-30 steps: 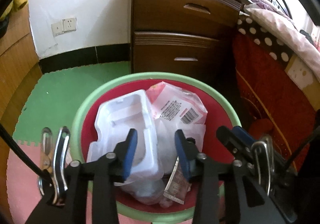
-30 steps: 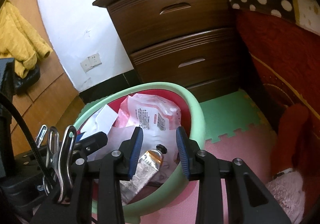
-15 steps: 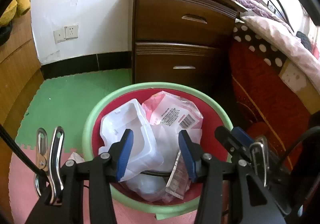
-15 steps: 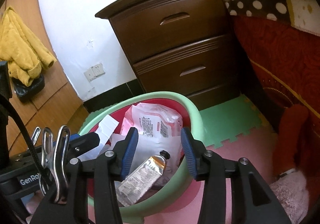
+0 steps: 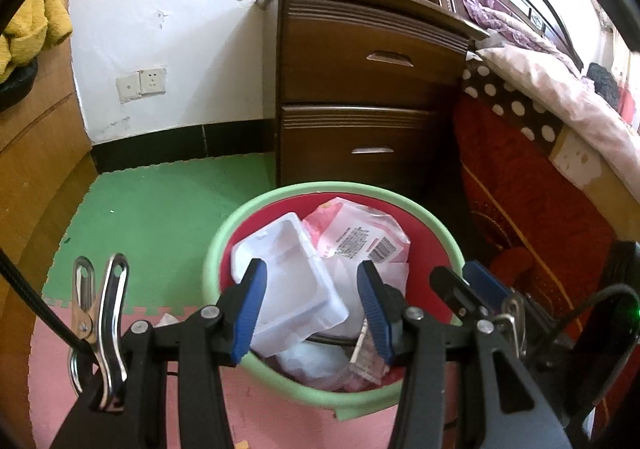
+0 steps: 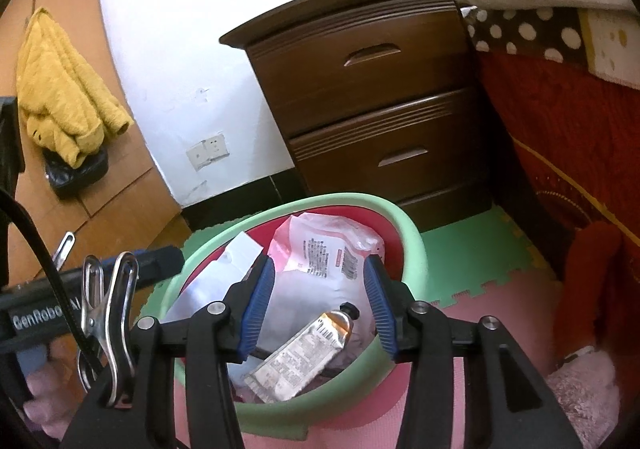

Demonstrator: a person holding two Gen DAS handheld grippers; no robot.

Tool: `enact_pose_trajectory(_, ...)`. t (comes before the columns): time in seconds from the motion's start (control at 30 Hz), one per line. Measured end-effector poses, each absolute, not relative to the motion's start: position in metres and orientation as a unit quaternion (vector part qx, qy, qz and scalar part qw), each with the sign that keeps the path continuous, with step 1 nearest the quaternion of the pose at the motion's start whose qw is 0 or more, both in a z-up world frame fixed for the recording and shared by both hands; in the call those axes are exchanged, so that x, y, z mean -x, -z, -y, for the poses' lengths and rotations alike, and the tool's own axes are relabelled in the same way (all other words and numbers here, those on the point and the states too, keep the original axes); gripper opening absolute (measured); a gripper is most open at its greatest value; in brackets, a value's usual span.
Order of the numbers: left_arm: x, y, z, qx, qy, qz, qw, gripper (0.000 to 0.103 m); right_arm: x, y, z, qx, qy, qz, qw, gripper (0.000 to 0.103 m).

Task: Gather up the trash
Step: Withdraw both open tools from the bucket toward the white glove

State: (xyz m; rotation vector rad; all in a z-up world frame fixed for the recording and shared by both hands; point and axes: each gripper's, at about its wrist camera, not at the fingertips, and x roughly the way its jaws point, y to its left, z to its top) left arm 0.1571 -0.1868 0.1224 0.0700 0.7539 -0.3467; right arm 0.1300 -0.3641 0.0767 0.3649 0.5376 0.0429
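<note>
Basin [image 5: 448,237] contents: lower layers hidden beneath tray [image 5: 288,281], pouch [image 6: 324,249], tube [image 6: 304,353].
Left gripper [image 5: 310,307]: tilted downward, released, nothing held.
Right gripper [image 6: 318,309]: tilted downward, just widened, nothing held.

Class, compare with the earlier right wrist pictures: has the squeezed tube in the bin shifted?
Cannot tell: the tube lies in the same spot by the green bin's near rim; only the camera backed away.

I see a pale green basin [image 5: 280,371] with a red interior, a white plastic tray [image 5: 288,289], a pink-and-white printed wrapper [image 5: 360,237], a silver-and-gold tube [image 6: 304,353], green and pink floor mats [image 5: 160,209], a dark brown nightstand [image 5: 360,89] and a white-dotted brown bedcover [image 6: 520,29].
</note>
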Motion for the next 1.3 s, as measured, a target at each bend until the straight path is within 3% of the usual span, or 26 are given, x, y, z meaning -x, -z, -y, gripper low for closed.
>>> enact_pose_trajectory(0.6,-0.143,-0.128,0.097,-0.041,0.075,-0.352,0.932,0.049,-0.100,-0.089,0.335,-0.133,-0.039,-0.251,0.958,0.048)
enact_pose_trajectory(1.3,-0.162,-0.044,-0.037,-0.009,-0.054,-0.422,0.905,0.049,-0.079,-0.088,0.218,-0.067,-0.141,-0.276,0.948,0.048)
